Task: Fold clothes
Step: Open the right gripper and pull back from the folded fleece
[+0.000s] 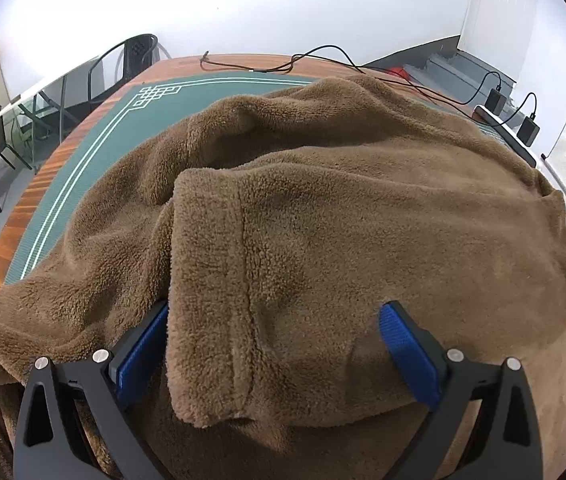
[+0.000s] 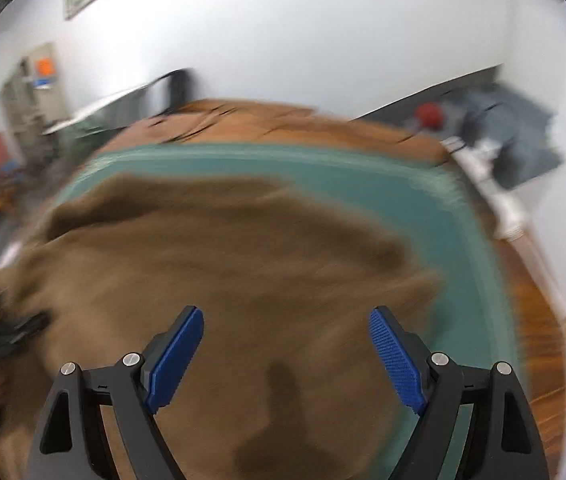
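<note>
Brown fleece (image 1: 323, 208) sleeve cuff end twd left gripper (image 1: 273, 312).

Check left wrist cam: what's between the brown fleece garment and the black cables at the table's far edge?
Left wrist view: only a bare strip of the green mat with white border lines, then bare wooden tabletop, separates the brown fleece garment from the black cables.

Your right wrist view is smeared w/ motion blur: the brown fleece garment (image 2: 219, 264) shows no seams or edges, and stuff by the wall at 2 o'clock is unreadable. In the left view, the fleece runs off frame at 6–8 o'clock, hides the green mat (image 1: 123, 128) beneath, and covers the tip of the left gripper (image 1: 275, 312)'s 8 o'clock finger.
</note>
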A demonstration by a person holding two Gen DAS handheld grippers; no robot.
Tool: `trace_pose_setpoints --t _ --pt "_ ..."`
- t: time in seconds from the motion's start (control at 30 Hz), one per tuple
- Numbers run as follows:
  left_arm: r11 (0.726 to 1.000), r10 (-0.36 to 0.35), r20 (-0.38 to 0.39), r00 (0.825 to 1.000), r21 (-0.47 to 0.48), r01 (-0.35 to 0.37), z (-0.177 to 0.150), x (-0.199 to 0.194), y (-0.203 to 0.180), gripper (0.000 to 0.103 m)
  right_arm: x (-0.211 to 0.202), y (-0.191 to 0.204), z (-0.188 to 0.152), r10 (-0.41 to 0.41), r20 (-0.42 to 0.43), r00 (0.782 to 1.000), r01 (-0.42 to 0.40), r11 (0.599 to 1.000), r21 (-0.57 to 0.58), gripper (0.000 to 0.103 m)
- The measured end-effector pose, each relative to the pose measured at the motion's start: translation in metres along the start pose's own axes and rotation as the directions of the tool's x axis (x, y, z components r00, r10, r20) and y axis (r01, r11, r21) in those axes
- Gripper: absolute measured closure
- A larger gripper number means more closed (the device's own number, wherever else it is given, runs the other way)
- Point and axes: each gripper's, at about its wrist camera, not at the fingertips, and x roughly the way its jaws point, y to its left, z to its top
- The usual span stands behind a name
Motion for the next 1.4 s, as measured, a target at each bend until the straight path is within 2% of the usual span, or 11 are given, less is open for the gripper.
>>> trace_pose_setpoints --t 0.1,0.17,0.27,0.4,0.47,0.57,0.67,0.8,0.97,1.23,1.4 --pt "1.000 -0.001 -0.002 1.000 0.004 0.001 0.000 0.001 0.000 0.001 0.010 0.026 -0.032 0.073 -0.079 0.994 -0.074 0.997 -0.011 0.017" --pt "1.000 -0.002 -0.003 1.000 0.005 0.002 0.000 0.002 0.000 0.001 0.023 0.034 -0.050 0.009 -0.121 0.993 -0.015 0.999 -0.051 0.016" --pt "1.000 -0.006 -0.003 1.000 0.005 0.006 0.000 0.002 0.001 0.001 0.023 0.041 -0.061 -0.003 -0.063 0.998 -0.003 0.997 -0.081 0.012" --pt "1.000 -0.002 -0.024 1.000 0.011 0.002 0.001 0.002 0.001 0.001 0.019 0.049 -0.054 -0.061 -0.110 0.992 0.056 0.997 -0.051 0.012" --pt "1.000 0.016 -0.054 0.998 -0.005 -0.016 -0.001 -0.009 0.003 0.001 0.000 0.058 -0.052 -0.042 -0.096 0.995 0.041 0.999 -0.014 0.012" --pt "1.000 0.000 -0.027 1.000 -0.008 0.000 -0.013 -0.044 0.006 0.001 -0.040 0.084 -0.056 0.045 -0.020 0.999 -0.046 0.999 -0.030 0.012" --pt "0.999 -0.041 0.031 0.999 -0.014 0.042 -0.040 -0.091 0.010 0.001 -0.062 0.114 -0.073 0.107 0.008 0.994 -0.106 0.991 -0.077 0.012" --pt "0.988 -0.108 0.067 0.992 -0.103 0.114 -0.095 -0.143 0.036 0.001 -0.071 0.153 -0.101 0.174 0.014 0.985 -0.170 0.973 -0.159 0.012" --pt "0.976 -0.055 0.080 0.995 -0.207 0.070 -0.162 -0.181 0.074 0.001 -0.064 0.183 -0.134 0.163 0.005 0.987 -0.157 0.956 -0.250 0.012" --pt "0.935 -0.071 0.141 0.987 -0.334 0.115 -0.241 -0.233 0.118 0.001 -0.047 0.176 -0.167 0.142 -0.037 0.989 -0.146 0.959 -0.242 0.012" --pt "0.930 -0.022 0.135 0.991 -0.361 0.070 -0.263 -0.236 0.124 0.003 -0.044 0.172 -0.168 0.135 -0.054 0.989 -0.143 0.964 -0.226 0.012"
